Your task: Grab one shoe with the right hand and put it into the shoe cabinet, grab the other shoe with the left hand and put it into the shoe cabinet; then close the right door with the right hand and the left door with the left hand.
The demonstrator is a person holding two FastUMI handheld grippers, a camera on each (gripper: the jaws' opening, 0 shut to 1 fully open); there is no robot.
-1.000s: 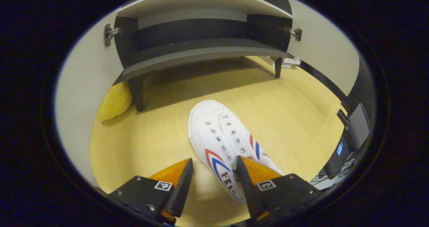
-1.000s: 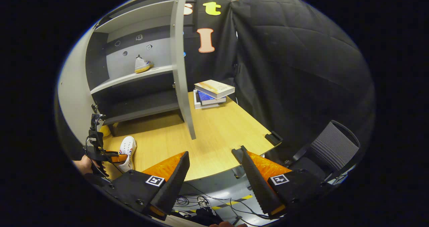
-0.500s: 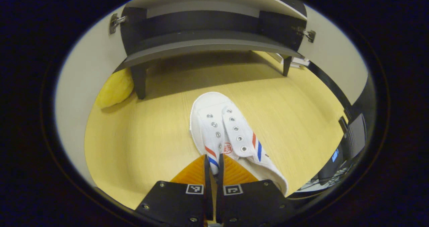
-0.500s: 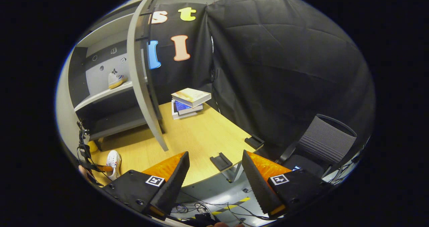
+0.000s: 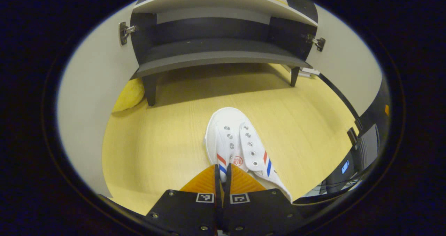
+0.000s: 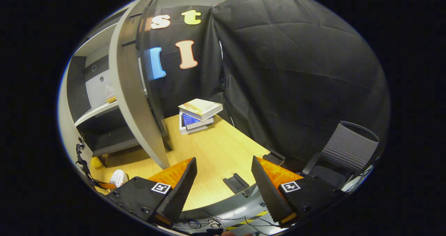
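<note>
1. My left gripper (image 5: 222, 170) pinches the side of the white canvas shoe with red and blue stripes (image 5: 237, 145), at 6 o'clock on the wooden table (image 5: 153, 142).
2. My right gripper (image 6: 223, 180) hangs with jaws apart.
3. The grey shoe cabinet (image 5: 216, 51) stands open at 12 o'clock.

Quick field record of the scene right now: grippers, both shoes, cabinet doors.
left gripper: shut on the side wall of the white shoe, which lies on the wooden table
right gripper: open, holding nothing, above the table edge
other shoe: on the cabinet shelf, partly hidden by the right door
cabinet doors: both open; left door swung wide
books: stacked beside the cabinet
</note>
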